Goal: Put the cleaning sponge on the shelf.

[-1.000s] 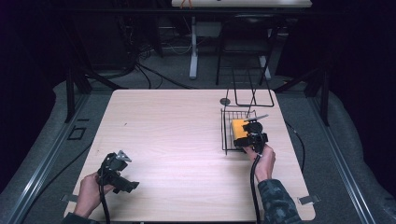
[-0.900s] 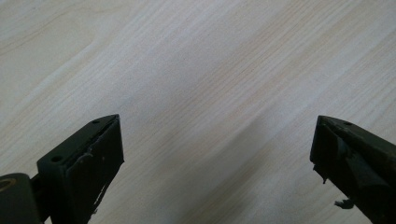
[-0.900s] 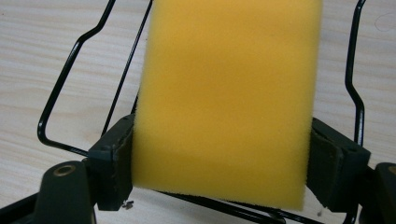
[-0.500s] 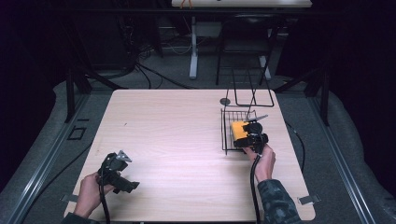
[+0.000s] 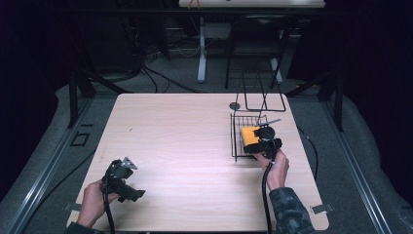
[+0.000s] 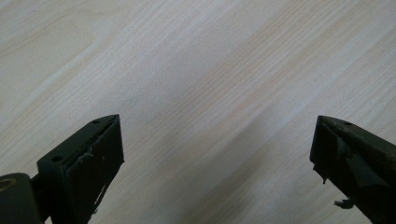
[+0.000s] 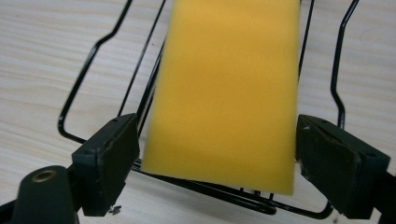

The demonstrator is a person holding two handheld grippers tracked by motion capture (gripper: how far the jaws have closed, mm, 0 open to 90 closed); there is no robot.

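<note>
Wood-grain tabletop (image 5: pixel 195 146) is carrying a black wire basket (image 5: pixel 238 141) near its right edge, and a yellow sponge (image 7: pixel 224 93) is lying in it. Looking light, soft and squashy, it probably suits a grip across its long sides. The right claw (image 7: pixel 217 158) is bracketing that sponge, jaws wide, seemingly not yet squeezing. The left claw (image 6: pixel 217 158) is hovering wide open and empty over bare wood.

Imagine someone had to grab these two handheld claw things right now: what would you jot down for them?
Right gripper: jaws on either side of the yellow sponge, touching or nearly so; a firm clamp can't be confirmed.
Sponge: at the black wire rack on the table's right side, seemingly over or in it.
Left gripper: open, holding nothing, over bare table near the front left.
Left to do: probably seat or lift the sponge; which one is unclear.
</note>
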